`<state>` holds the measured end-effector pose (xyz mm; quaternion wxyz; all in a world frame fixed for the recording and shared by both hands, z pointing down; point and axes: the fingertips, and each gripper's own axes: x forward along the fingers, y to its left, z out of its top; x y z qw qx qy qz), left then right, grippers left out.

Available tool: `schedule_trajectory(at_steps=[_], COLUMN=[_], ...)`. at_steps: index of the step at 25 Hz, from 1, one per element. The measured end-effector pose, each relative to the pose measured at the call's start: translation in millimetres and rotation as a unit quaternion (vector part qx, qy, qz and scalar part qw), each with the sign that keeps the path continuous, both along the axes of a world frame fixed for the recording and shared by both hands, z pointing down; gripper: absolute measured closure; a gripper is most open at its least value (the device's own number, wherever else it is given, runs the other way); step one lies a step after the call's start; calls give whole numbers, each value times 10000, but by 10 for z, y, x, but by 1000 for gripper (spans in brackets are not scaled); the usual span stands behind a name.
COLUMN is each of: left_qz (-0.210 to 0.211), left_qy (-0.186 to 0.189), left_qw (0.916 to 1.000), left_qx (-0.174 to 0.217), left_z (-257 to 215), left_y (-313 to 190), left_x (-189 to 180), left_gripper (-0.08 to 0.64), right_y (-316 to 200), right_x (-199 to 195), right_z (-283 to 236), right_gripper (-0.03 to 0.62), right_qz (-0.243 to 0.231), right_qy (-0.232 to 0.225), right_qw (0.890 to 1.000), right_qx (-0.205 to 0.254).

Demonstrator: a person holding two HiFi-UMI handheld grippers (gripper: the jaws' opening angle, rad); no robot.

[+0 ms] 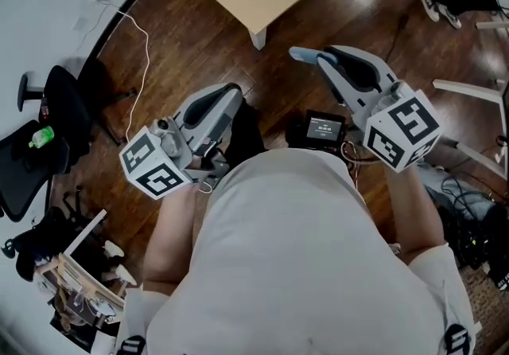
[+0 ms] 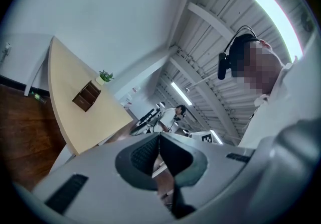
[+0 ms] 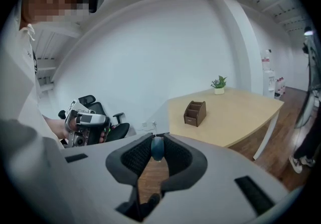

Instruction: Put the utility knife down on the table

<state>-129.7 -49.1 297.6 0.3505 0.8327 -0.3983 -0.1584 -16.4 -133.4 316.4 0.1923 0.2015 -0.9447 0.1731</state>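
The person wears a white short-sleeved shirt (image 1: 286, 266). The left gripper (image 1: 233, 91) and right gripper (image 1: 306, 54) are pale grey with dark-lined jaws, each bearing a black-and-white marker cube (image 1: 155, 164).

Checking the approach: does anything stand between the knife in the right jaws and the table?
Nothing visible. Only bare floor separates the utility knife in the right gripper from the table; its near part is bare.

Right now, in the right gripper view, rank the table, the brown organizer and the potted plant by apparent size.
1. table
2. brown organizer
3. potted plant, though it sits farther back, so its real size is unsure.
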Motion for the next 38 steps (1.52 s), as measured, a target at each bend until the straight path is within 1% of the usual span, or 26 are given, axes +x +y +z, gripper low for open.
schedule_trajectory(at_steps=[4,10,17,21,25,29,34,38], left_qz=[180,402,579,698,734,634,360,251], left_qy=[30,105,165,252,252,176,29,-51], left_qw=[9998,9991,9982,9972,9970,9978,9993,9997], left_qx=[23,54,33,32,42,26,9,-16], left_z=[-91,-195,-188,-280,-304,-245,-224,-214], left_y=[-236,-513,-648,-860,-1063,-1300,-1565,-1785], left_x=[-400,-854,-1155,-1277,-1280,-1287,-1244,-1282], left_gripper=[557,558,557,557,558,557,558,558], right_y=[-181,-376,-491,-700,-883,-1138,-1421,-1694], right_x=[-371,-803,-1073,-1234,-1308,-1359,-1346,-1479], right_z=[-70,-145,-161,-262,-263,-204,-125,-118], right_gripper=[523,523,523,523,523,523,523,523], right_qz=[149,358,568,642,549,368,95,-161], right_qy=[88,181,254,360,401,379,303,295], right_qw=[9999,9992,9981,9973,9976,9985,9994,9992], right_qx=[6,-18,9,64,101,139,160,209])
